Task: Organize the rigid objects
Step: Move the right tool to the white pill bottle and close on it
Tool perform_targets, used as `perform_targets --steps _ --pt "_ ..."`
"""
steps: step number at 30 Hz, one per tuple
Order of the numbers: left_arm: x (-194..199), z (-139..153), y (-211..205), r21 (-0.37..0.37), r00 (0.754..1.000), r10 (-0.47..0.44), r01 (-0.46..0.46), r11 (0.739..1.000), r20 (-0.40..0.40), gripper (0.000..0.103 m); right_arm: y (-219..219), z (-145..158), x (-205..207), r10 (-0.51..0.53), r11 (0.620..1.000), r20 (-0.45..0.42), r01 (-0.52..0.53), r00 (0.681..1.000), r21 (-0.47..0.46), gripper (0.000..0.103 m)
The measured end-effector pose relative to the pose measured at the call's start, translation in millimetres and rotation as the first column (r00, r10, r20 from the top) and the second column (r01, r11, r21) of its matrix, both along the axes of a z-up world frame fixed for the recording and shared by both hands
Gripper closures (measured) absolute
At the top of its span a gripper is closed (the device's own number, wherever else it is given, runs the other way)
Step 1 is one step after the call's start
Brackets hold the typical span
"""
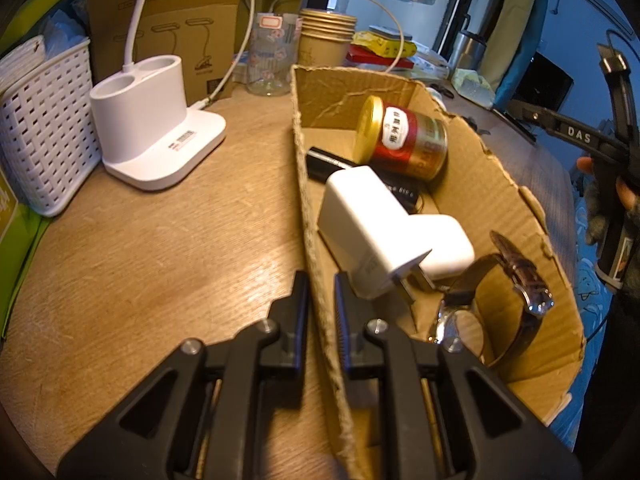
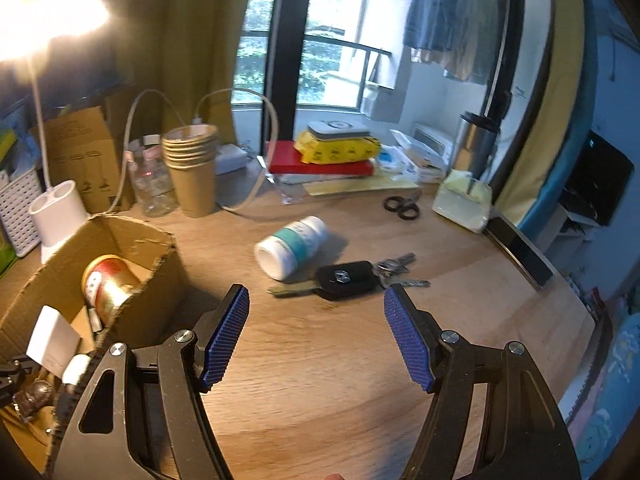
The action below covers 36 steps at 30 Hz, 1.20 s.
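My left gripper [image 1: 321, 300] is shut on the near left wall of the torn cardboard box [image 1: 310, 208]. Inside the box lie a red and gold can [image 1: 404, 138], a black pen-like stick [image 1: 332, 164], two white chargers [image 1: 368, 228] and a wristwatch [image 1: 516, 296]. My right gripper [image 2: 316, 320] is open and empty above the wooden table, just short of a black car key with a key bunch [image 2: 348, 278] and a white pill bottle [image 2: 292, 252] lying on its side. The box [image 2: 156, 280] stands left of the right gripper.
A white lamp base [image 1: 152, 128], a white basket [image 1: 44, 128], stacked paper cups [image 2: 192, 168], a plastic bottle [image 2: 150, 180], scissors [image 2: 402, 208], books [image 2: 320, 160], a tissue pack [image 2: 464, 200] and a steel flask [image 2: 476, 148] line the table's back.
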<state>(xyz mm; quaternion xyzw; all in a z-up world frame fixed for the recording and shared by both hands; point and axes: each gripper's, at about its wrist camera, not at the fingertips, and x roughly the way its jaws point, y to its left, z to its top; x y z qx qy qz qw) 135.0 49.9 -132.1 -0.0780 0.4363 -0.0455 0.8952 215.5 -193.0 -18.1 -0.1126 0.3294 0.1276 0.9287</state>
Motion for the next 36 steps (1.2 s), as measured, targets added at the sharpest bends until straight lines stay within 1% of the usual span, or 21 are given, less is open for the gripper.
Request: perform_targets --steps 7,11,14,17,25,31,36 --pt "0.3 -0.1 -0.1 -0.001 1.0 0.0 0.0 1.0 0.0 0.089 -26.9 -16.3 26.8 -0.056 0.997 -0.049 0.059 0.997 0.056 0.03" --pt "0.3 -0.1 -0.1 -0.001 1.0 -0.001 0.001 1.0 0.0 0.089 -32.3 -24.4 43.8 -0.064 0.994 -0.084 0.072 0.994 0.088 0.03" --pt "0.1 0.0 0.2 0.0 1.0 0.0 0.0 1.0 0.0 0.089 -27.9 -28.8 55.1 -0.073 0.994 -0.087 0.08 0.993 0.074 0.03" --pt "0.5 -0.2 -0.3 0.0 1.0 -0.001 0.001 1.0 0.0 0.089 -22.6 -33.4 65.1 -0.074 0.992 -0.1 0.084 0.992 0.092 0.03" --pt "0.7 -0.6 1.0 0.0 1.0 -0.002 0.002 1.0 0.0 0.089 4.3 -36.6 86.9 -0.021 0.989 -0.126 0.039 0.992 0.143 0.03" --pt "0.8 -0.7 1.1 0.0 1.0 -0.002 0.002 1.0 0.0 0.089 30.5 -43.1 109.6 -0.004 0.989 -0.16 0.027 0.987 0.147 0.03" --pt "0.8 -0.7 1.2 0.0 1.0 -0.002 0.002 1.0 0.0 0.089 43.0 -50.3 118.3 0.005 0.988 -0.183 0.023 0.983 0.15 0.03"
